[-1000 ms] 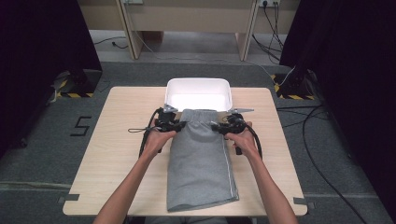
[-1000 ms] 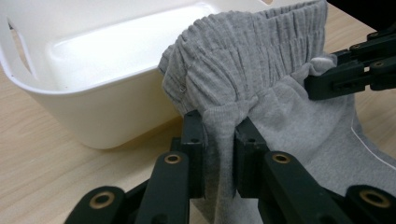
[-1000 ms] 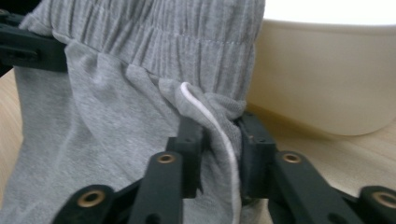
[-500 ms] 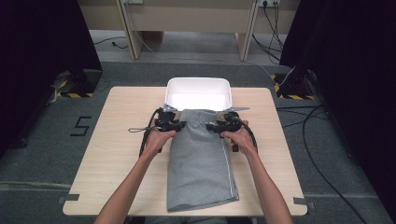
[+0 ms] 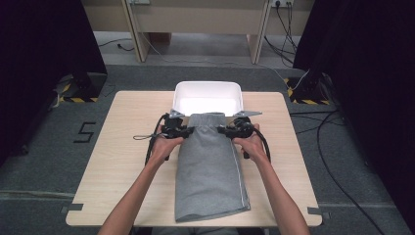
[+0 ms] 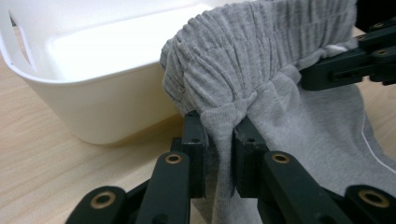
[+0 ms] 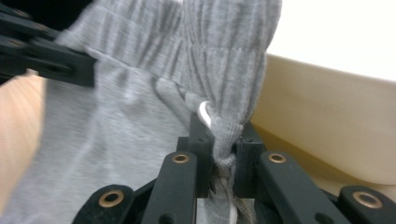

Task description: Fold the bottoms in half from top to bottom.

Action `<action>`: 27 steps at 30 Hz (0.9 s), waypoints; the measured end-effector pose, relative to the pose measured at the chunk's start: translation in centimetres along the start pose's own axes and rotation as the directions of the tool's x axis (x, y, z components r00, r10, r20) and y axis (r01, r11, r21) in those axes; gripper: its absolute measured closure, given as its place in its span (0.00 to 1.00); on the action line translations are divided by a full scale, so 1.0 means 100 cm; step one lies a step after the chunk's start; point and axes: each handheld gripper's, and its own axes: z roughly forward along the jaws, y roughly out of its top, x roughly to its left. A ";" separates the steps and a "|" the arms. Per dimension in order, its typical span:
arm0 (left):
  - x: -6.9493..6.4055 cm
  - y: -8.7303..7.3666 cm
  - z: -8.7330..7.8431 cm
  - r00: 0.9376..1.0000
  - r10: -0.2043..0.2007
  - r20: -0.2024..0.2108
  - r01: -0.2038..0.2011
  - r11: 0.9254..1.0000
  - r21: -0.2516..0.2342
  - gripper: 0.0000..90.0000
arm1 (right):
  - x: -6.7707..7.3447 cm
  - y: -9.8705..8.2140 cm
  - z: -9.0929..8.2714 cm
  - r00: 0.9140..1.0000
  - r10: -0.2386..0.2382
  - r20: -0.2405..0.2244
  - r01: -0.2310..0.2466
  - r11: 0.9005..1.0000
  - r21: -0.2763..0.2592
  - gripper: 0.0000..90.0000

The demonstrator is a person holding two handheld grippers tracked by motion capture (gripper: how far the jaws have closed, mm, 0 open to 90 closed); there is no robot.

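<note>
Just white bin [image 5: 208,87], grey shorts [image 5: 210,171] waistband overlapping rim

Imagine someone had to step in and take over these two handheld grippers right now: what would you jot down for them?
Left gripper: shut on the left corner of the waistband of the grey shorts.
Right gripper: its jaws have just been closing; now shut on the right corner of the waistband, white drawstring pinched in too.
Shorts: lying flat on the wooden table, waistband lifted, right next to the white bin.
Done: both waistband corners gripped.
Left: probably fold the shorts or move them into the bin; neither has been done yet.
</note>
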 end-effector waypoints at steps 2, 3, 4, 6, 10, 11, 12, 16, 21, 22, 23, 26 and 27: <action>-0.001 0.000 -0.004 1.000 0.002 0.010 -0.001 1.000 -0.016 0.86 | 0.005 0.003 -0.008 1.000 -0.027 0.001 0.027 1.000 -0.013 0.91; -0.002 0.001 -0.006 1.000 0.001 0.014 -0.001 1.000 -0.022 0.86 | 0.008 0.004 -0.013 0.999 -0.033 0.001 0.033 0.999 -0.015 0.91; -0.003 0.002 -0.008 1.000 0.003 0.021 -0.002 0.999 -0.033 0.86 | 0.010 0.005 -0.017 0.999 -0.040 0.003 0.040 0.999 -0.021 0.92; -0.006 0.004 -0.014 0.999 0.014 0.034 -0.012 0.998 -0.054 0.86 | 0.015 0.007 -0.025 0.998 -0.056 0.004 0.056 0.998 -0.034 0.92; -0.015 0.004 -0.029 0.996 0.065 0.053 -0.060 0.993 -0.097 0.86 | 0.028 0.009 -0.043 0.995 -0.097 -0.005 0.097 0.994 -0.057 0.92; -0.018 0.002 -0.032 0.995 0.077 0.056 -0.071 0.992 -0.105 0.86 | 0.034 0.009 -0.049 0.994 -0.113 -0.009 0.112 0.992 -0.061 0.92; -0.021 0.001 -0.037 0.994 0.089 0.061 -0.081 0.990 -0.116 0.86 | 0.037 0.008 -0.053 0.991 -0.133 -0.012 0.132 0.989 -0.068 0.92; -0.037 -0.013 -0.057 0.983 0.159 0.090 -0.142 0.974 -0.174 0.86 | 0.054 -0.001 -0.078 0.983 -0.183 -0.020 0.181 0.979 -0.090 0.92; -0.057 -0.043 -0.078 0.961 0.258 0.103 -0.235 0.953 -0.190 0.86 | 0.073 -0.024 -0.102 0.969 -0.247 -0.026 0.244 0.966 -0.082 0.92; -0.060 -0.049 -0.082 0.957 0.270 0.110 -0.246 0.950 -0.191 0.86 | 0.078 -0.030 -0.105 0.967 -0.254 -0.029 0.252 0.965 -0.068 0.92; -0.063 -0.056 -0.085 0.955 0.274 0.115 -0.250 0.949 -0.192 0.86 | 0.081 -0.036 -0.107 0.963 -0.269 -0.031 0.266 0.962 -0.060 0.92; -0.069 -0.076 -0.091 0.947 0.294 0.132 -0.268 0.946 -0.181 0.86 | 0.093 -0.055 -0.114 0.957 -0.285 -0.053 0.283 0.958 -0.041 0.92; -0.072 -0.082 -0.091 0.944 0.297 0.142 -0.271 0.947 -0.174 0.86 | 0.097 -0.062 -0.115 0.954 -0.292 -0.061 0.291 0.956 -0.031 0.91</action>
